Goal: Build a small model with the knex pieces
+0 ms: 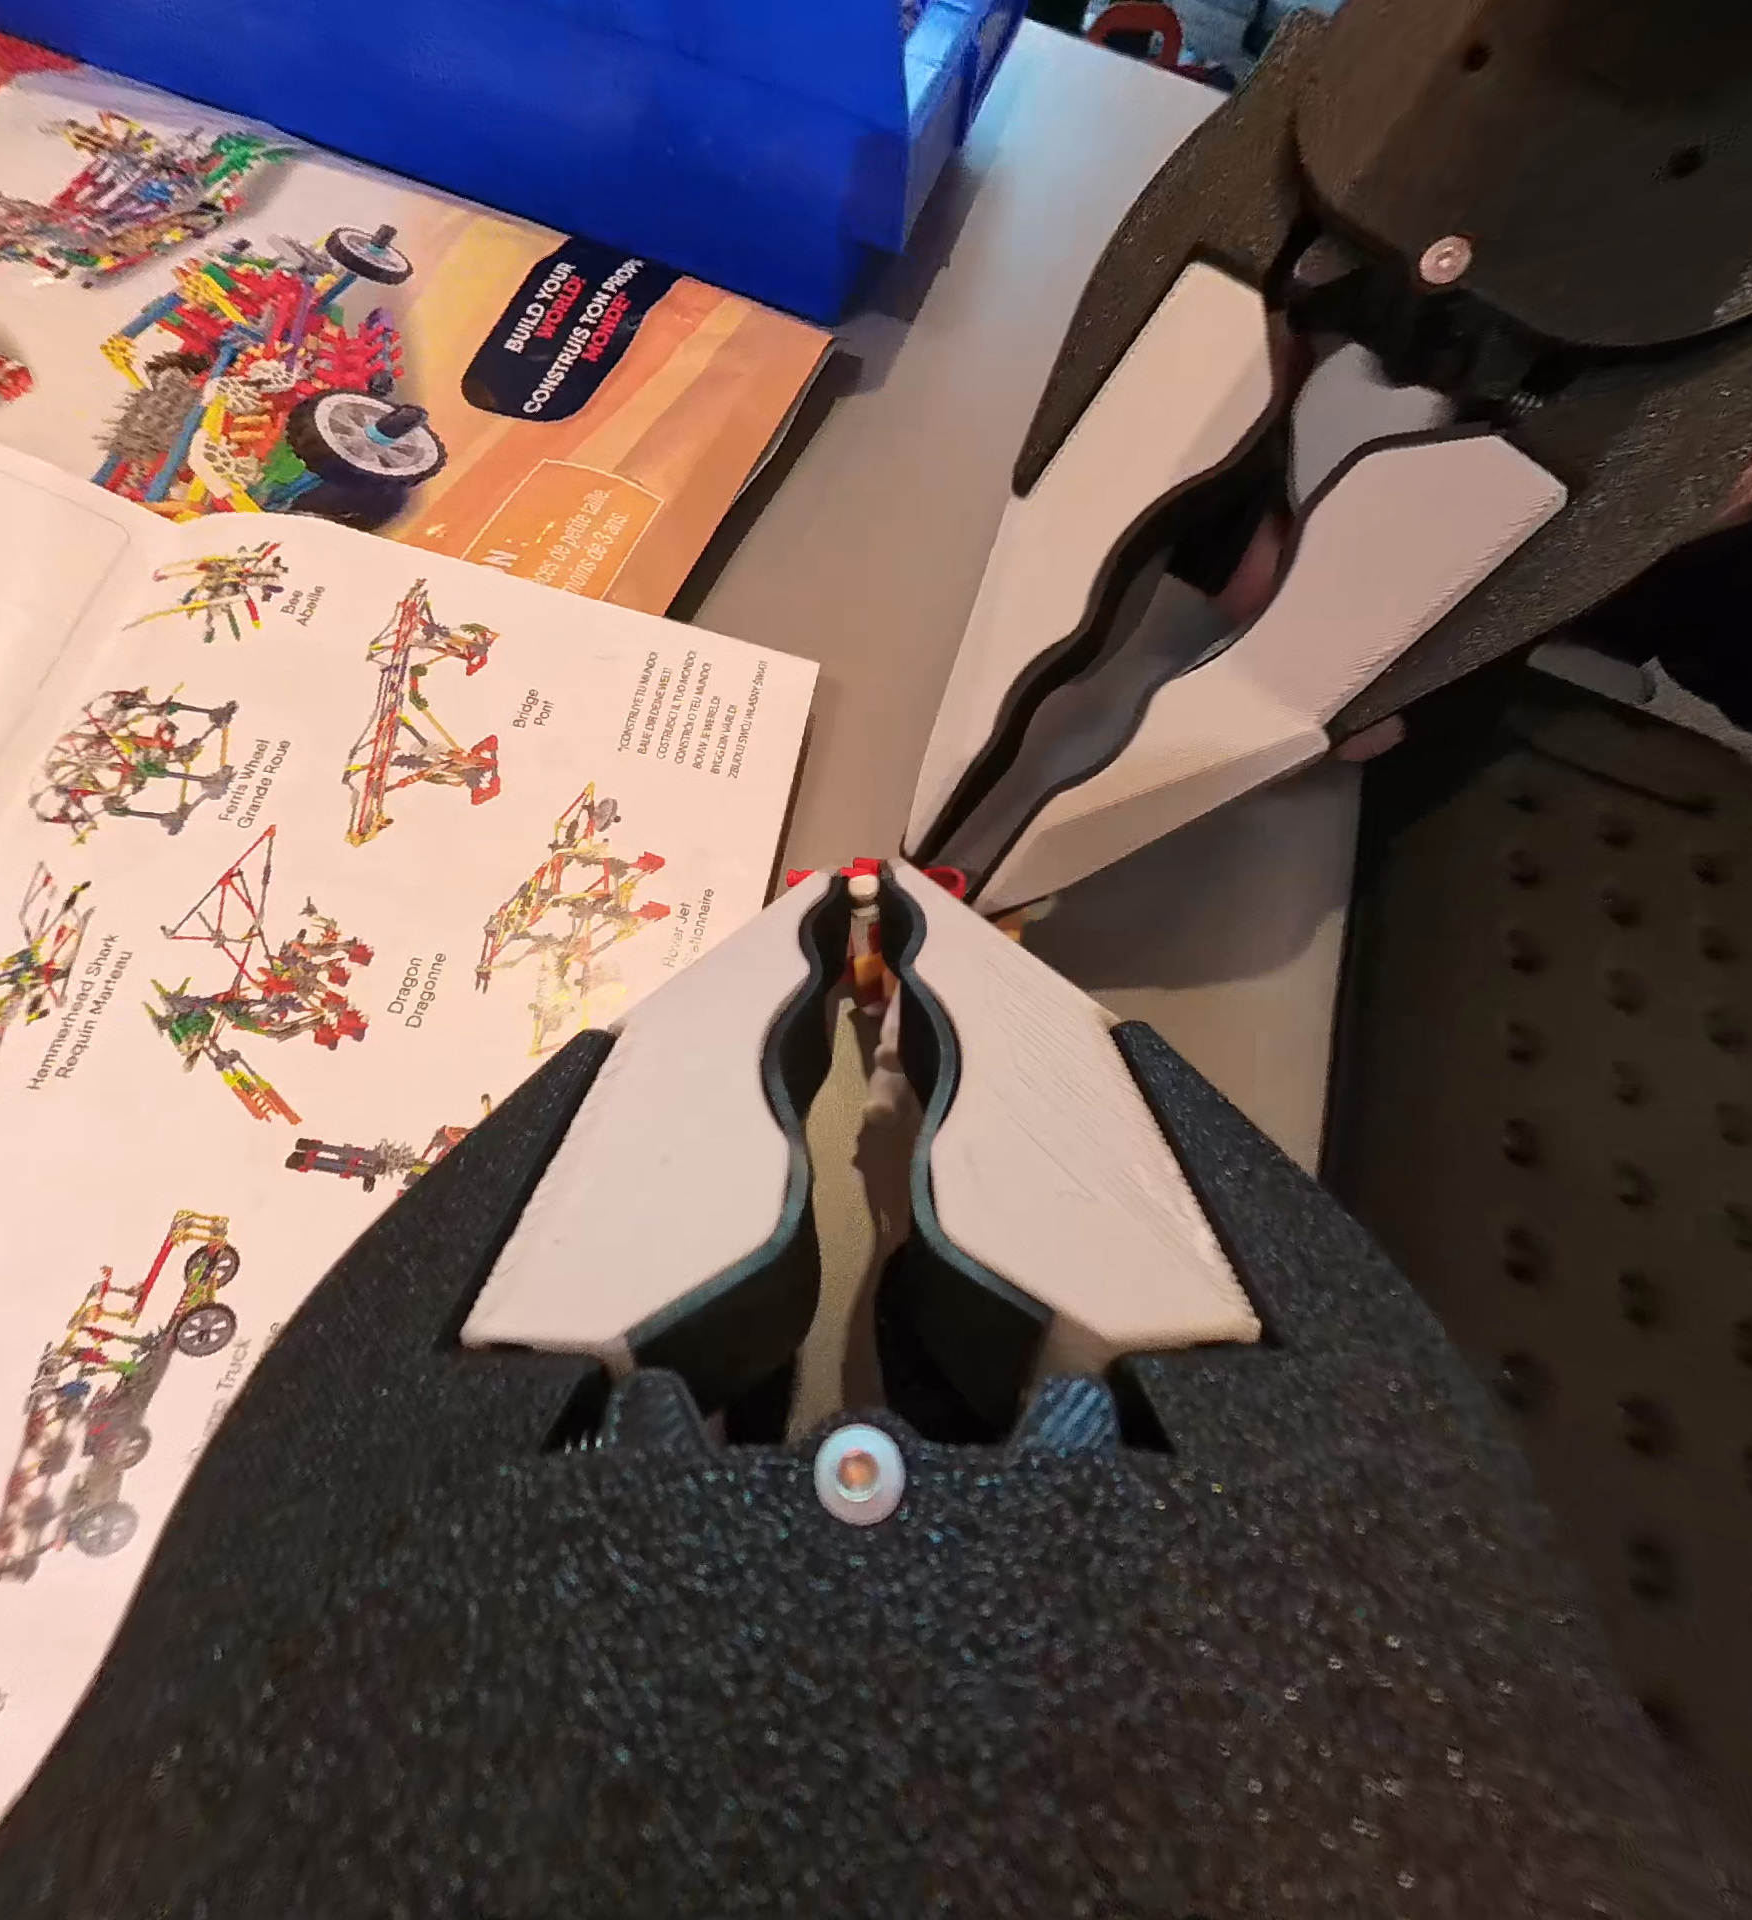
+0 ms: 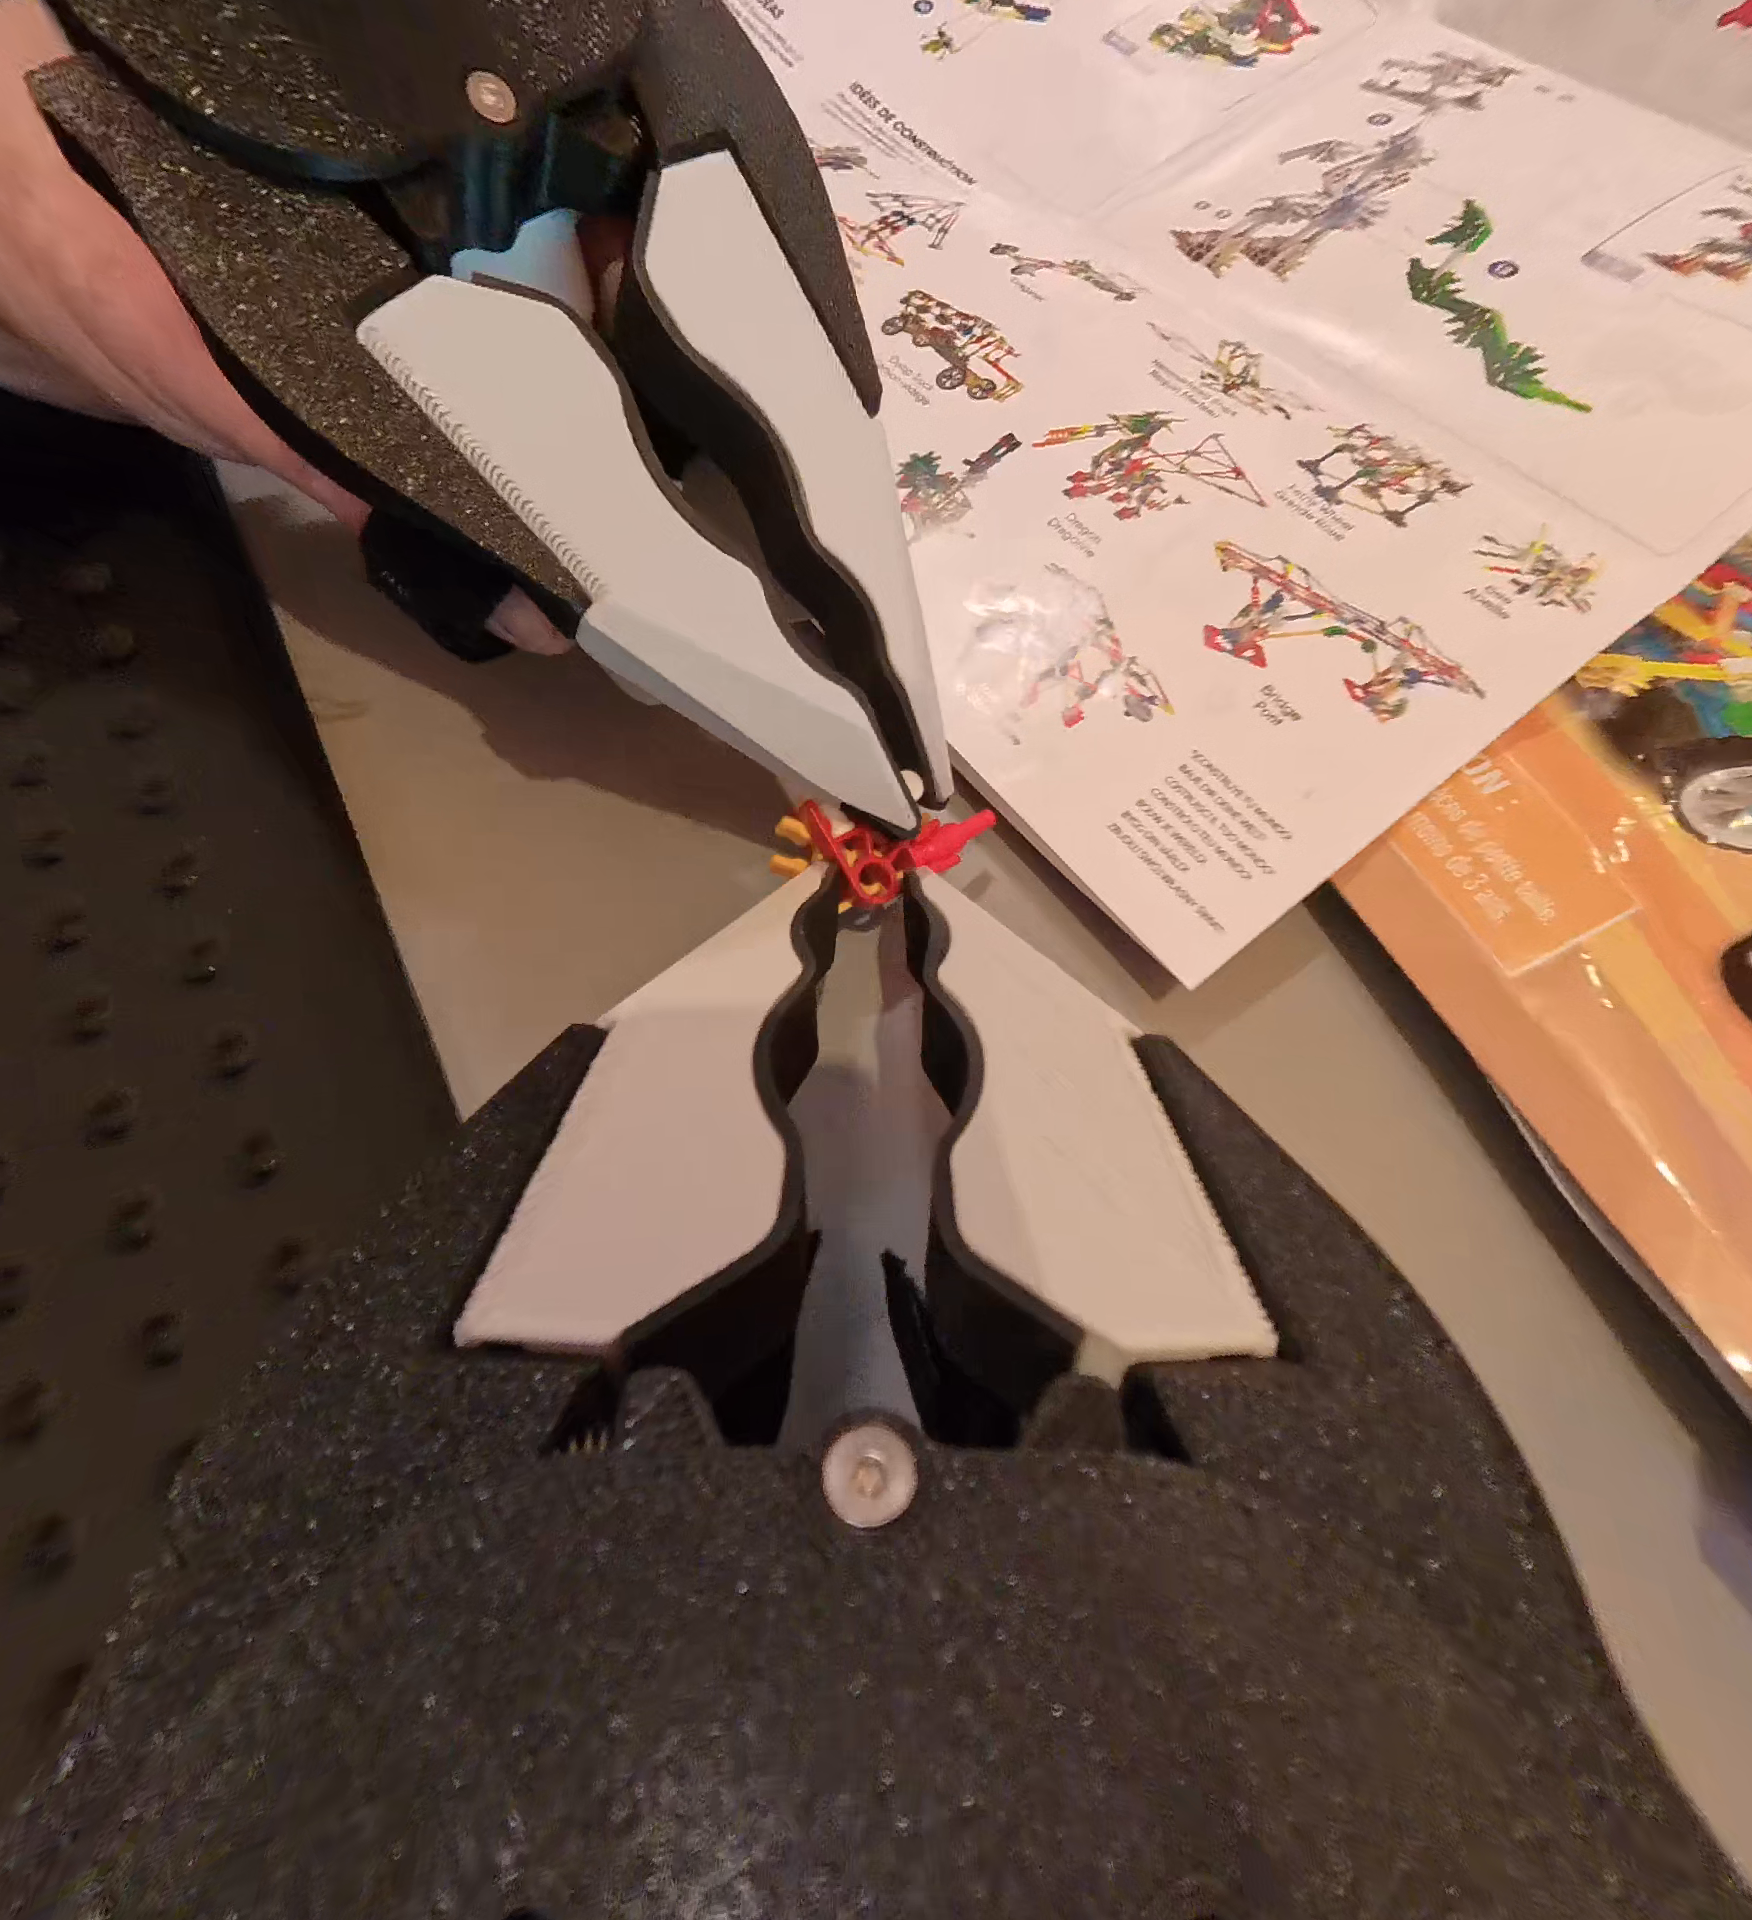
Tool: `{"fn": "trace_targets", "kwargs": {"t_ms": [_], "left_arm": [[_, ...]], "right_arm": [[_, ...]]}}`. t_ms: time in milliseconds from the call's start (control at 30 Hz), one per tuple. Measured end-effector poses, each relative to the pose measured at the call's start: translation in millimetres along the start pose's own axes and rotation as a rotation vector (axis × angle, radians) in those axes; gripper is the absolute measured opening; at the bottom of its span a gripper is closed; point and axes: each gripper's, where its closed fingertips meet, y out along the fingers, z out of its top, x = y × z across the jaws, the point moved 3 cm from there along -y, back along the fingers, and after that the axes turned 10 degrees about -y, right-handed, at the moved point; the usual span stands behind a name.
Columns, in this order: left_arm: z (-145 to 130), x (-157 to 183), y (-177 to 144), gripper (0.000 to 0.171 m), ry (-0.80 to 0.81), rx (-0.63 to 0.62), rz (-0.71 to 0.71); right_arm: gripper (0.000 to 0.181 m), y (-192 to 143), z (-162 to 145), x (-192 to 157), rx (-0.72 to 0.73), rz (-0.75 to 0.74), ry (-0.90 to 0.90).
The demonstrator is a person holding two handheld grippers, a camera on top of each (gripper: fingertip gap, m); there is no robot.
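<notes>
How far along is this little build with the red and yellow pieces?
Done: red connectors and a yellow connector are joined into one cluster. In hand: the right hand-held gripper pinches that cluster, and the left hand-held gripper holds a white rod against it; I cannot tell if the rod is seated. Left: the cluster is far smaller than any model on the open instruction sheet.

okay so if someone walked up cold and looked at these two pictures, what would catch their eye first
Two white-fingered grippers meet tip to tip over the table: the left gripper is shut on a white rod, the right gripper on a red connector. Beside them lies an open leaflet of colourful model pictures, with a blue bin behind it.
</notes>
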Motion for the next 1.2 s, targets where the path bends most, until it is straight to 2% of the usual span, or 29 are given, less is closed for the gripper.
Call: {"fn": "trace_targets", "kwargs": {"t_ms": [167, 367, 533, 833, 1033, 1200], "left_arm": [[1, 2, 0, 0.001, 0.028, 0.011, 0.022], [16, 27, 11, 0.002, -0.014, 0.067, -0.062], [3, 46, 26, 0.002, 0.065, -0.028, -0.042], [-15, 59, 7, 0.002, 0.026, -0.045, -0.064], [-29, 56, -13, 0.002, 0.102, -0.050, -0.021], [-37, 54, -25, 0.002, 0.130, -0.062, -0.052]], "right_arm": [[0.008, -2, 0, -2, 0.000, -0.013, -0.027], [0.001, -37, -2, -8, -0.068, -0.012, -0.085], [0.002, -40, -23, -20, -0.197, 0.026, -0.118], [0.003, -36, -13, -50, -0.192, 0.019, -0.147], [0.008, -29, -6, -62, -0.170, 0.030, -0.138], [0.015, -25, -1, -68, -0.139, 0.034, -0.093]]}}
